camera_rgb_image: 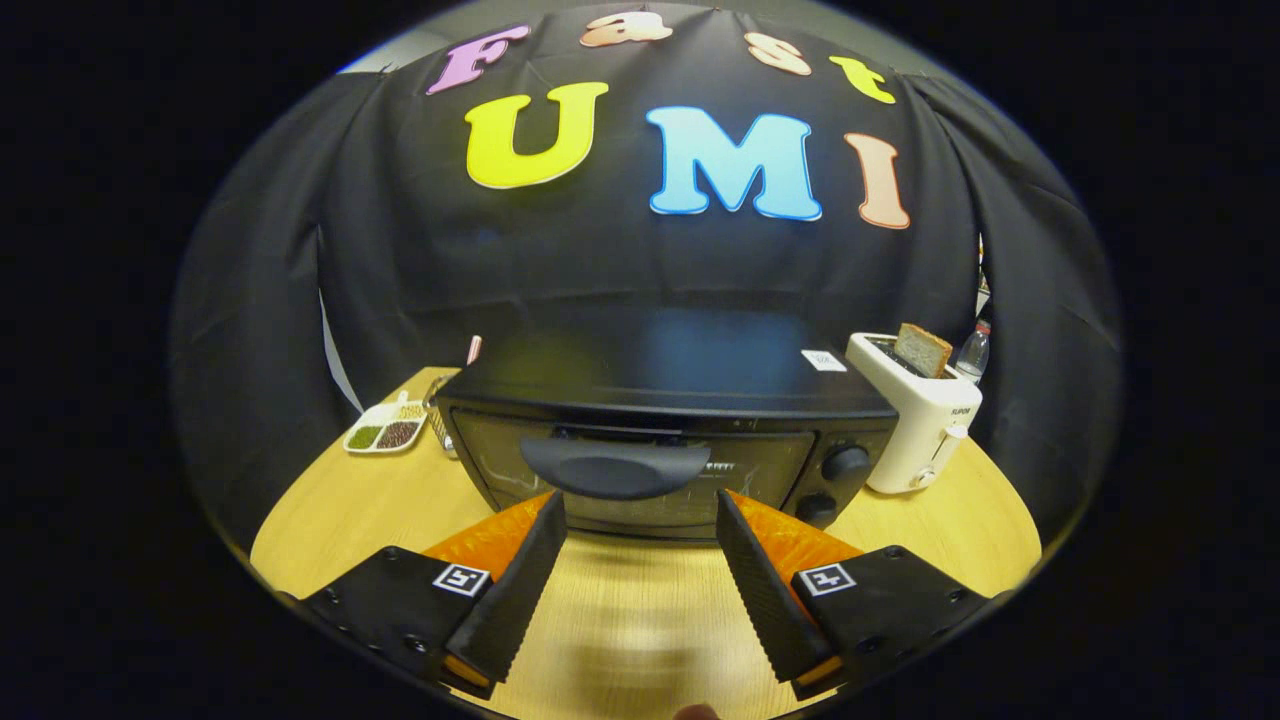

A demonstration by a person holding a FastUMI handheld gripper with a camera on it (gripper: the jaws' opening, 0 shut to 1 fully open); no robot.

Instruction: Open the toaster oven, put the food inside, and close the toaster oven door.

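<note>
Standing shut on the surface [330, 510], the toaster oven [665, 440] presents its door handle [615, 468] just ahead of the hand-held gripper [640, 525], whose fingers are spread and empty, aligned either side. White toaster [925, 420] beside it carries small, illegible lettering.

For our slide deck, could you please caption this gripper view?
Open tool approaches the closed toaster oven, fingers flanking its door handle, not touching.

Gripper [640, 505] level, fingers [520, 590] spread wide (nothing between them)
</note>
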